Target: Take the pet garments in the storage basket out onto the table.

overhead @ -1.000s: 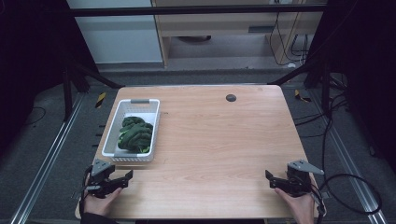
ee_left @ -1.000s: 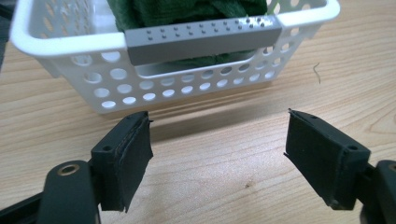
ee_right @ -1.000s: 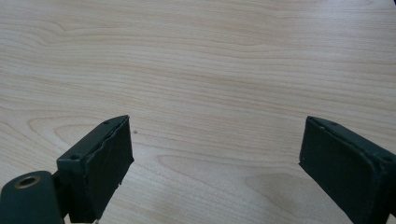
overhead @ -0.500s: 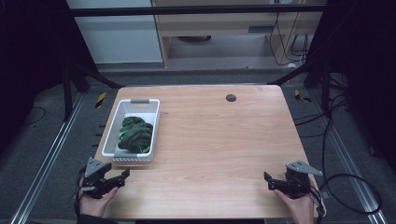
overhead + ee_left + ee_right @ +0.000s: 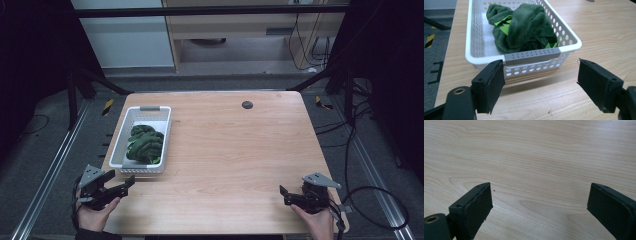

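Change is small: against the earlier pictures, the left hand-held gripper (image 5: 112,189) has lifted a little at the near left corner of the bench (image 5: 235,165), jaws apart and empty, facing the near end of the white basket (image 5: 529,58) that holds the green cloth (image 5: 524,27). The right hand-held gripper (image 5: 295,196), also apart and empty, kept its place near right, so a reach for the basket seems about to begin
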A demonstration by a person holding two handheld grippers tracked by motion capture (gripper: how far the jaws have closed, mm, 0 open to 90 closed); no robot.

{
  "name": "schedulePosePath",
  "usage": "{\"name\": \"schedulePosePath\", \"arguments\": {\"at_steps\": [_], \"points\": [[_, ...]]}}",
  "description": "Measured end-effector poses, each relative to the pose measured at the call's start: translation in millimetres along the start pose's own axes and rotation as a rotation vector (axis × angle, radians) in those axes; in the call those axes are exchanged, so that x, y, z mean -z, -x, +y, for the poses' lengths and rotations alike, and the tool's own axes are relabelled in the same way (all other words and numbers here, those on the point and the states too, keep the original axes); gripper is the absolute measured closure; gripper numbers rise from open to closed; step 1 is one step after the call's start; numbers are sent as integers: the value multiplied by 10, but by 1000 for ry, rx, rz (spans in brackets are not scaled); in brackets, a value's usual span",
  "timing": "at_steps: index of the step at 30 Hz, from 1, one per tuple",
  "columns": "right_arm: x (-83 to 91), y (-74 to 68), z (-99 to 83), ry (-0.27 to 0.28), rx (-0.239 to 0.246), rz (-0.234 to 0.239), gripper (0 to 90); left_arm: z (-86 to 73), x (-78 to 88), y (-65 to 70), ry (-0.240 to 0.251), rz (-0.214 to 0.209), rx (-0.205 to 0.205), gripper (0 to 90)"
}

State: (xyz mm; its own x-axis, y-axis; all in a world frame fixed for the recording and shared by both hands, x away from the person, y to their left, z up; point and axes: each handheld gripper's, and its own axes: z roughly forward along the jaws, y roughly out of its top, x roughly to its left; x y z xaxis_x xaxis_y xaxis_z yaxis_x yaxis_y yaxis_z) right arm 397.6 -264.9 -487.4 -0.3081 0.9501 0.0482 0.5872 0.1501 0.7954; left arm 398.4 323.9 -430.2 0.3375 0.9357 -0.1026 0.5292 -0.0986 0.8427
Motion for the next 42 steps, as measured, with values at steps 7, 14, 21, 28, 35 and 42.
{"name": "schedulePosePath", "arguments": {"at_steps": [7, 14, 21, 28, 35, 42], "points": [[-7, 11, -8, -6, 0, -8, 52, 102, 23, -40, 3, -4, 1, 194], [-9, 14, -6, -9, -9, 7, 48, 212, 50, -43, 3, -14, -16, 189], [-6, 25, -6, 0, -1, -9, 49, 347, 7, -64, -11, -33, -28, 182], [-2, 41, -6, 1, -3, -20, 52, 496, -40, -74, -13, -37, -37, 177], [-19, 29, -6, -10, 4, -16, 49, 586, -109, -103, -29, -43, -41, 178], [-24, 26, -3, -11, 10, -14, 46, 710, -203, -84, -52, -37, -70, 178]]}}
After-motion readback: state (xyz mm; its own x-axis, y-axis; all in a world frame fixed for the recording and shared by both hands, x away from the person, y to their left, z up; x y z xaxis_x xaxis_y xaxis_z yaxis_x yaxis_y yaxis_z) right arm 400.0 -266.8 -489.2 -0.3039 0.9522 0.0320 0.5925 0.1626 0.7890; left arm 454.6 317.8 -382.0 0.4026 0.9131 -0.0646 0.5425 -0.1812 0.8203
